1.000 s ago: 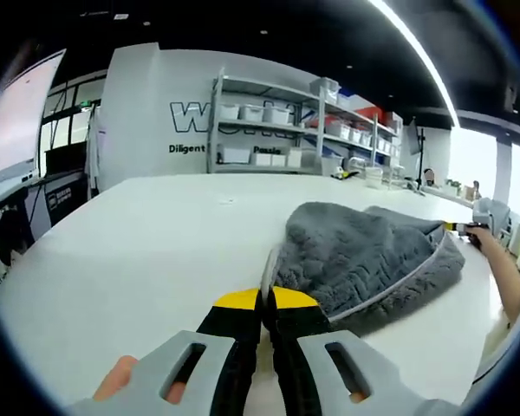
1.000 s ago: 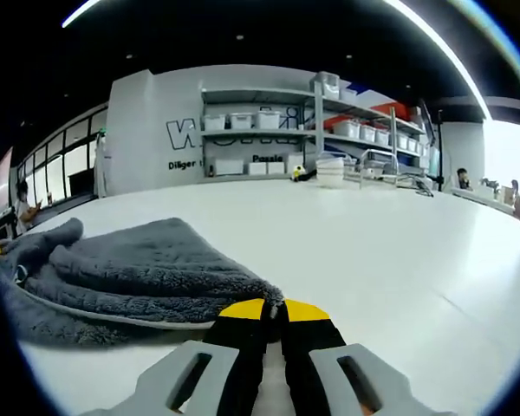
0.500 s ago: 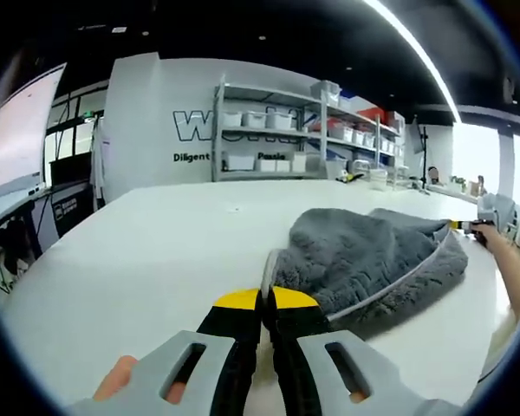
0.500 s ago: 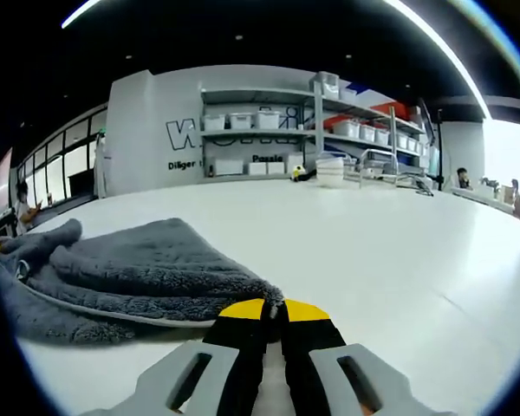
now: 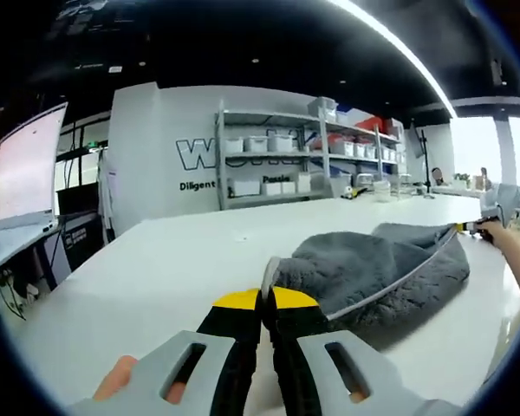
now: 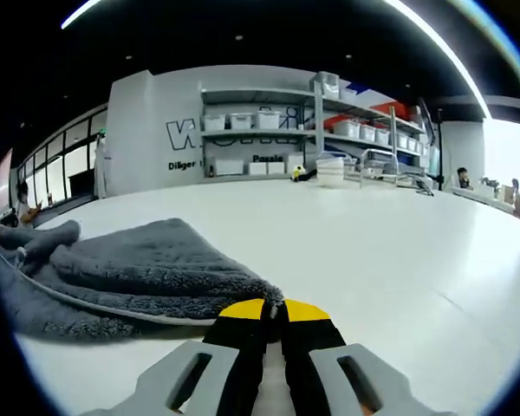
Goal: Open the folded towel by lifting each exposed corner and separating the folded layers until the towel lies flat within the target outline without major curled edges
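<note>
The towel [image 5: 377, 269] is thick, fluffy grey cloth with a smooth pale trim; the white surface [image 6: 373, 251] looks smooth, slightly glossy.

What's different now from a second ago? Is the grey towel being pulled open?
Slightly. Between the left gripper and right gripper, the towel looks drawn flatter and longer, its humped middle lower than before. The left camera has also shifted, so part of that is viewpoint. Both grippers' fingers stay clamped on their towel corners; the white table is unchanged.

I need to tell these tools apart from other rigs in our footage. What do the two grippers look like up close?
Both look alike: the left gripper and right gripper each have two black jaws capped with yellow tips, rising from light grey moulded bodies with a slotted opening on each side. No cables or printed markings are visible.
</note>
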{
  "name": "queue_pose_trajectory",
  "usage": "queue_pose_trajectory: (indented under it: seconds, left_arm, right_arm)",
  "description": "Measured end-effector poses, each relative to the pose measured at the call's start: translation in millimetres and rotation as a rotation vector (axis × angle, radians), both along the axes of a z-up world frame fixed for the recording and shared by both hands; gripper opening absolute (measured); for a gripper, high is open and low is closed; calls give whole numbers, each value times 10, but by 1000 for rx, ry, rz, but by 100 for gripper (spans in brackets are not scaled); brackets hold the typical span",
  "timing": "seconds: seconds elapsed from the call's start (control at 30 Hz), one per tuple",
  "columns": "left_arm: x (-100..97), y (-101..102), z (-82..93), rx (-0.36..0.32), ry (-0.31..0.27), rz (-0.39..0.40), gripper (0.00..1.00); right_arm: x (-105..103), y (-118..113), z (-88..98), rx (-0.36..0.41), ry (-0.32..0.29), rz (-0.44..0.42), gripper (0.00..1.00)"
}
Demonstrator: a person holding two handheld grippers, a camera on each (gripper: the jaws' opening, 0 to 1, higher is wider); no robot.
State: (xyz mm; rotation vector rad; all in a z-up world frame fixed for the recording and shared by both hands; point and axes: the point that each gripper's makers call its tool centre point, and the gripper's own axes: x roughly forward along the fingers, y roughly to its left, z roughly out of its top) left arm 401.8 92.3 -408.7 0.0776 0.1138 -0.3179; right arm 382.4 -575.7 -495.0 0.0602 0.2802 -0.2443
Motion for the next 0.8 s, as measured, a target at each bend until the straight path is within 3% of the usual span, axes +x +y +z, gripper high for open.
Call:
queue_pose_trajectory:
  seconds: [0.4, 0.8]
  left_arm:
    - [-66, -34, 245, 22, -77, 0, 3]
    - [1, 0, -78, -18, 52, -11, 3]
  right_arm:
    - [5, -13, 1, 0, 0, 0, 2]
    - [7, -30, 0, -7, 0, 2, 2]
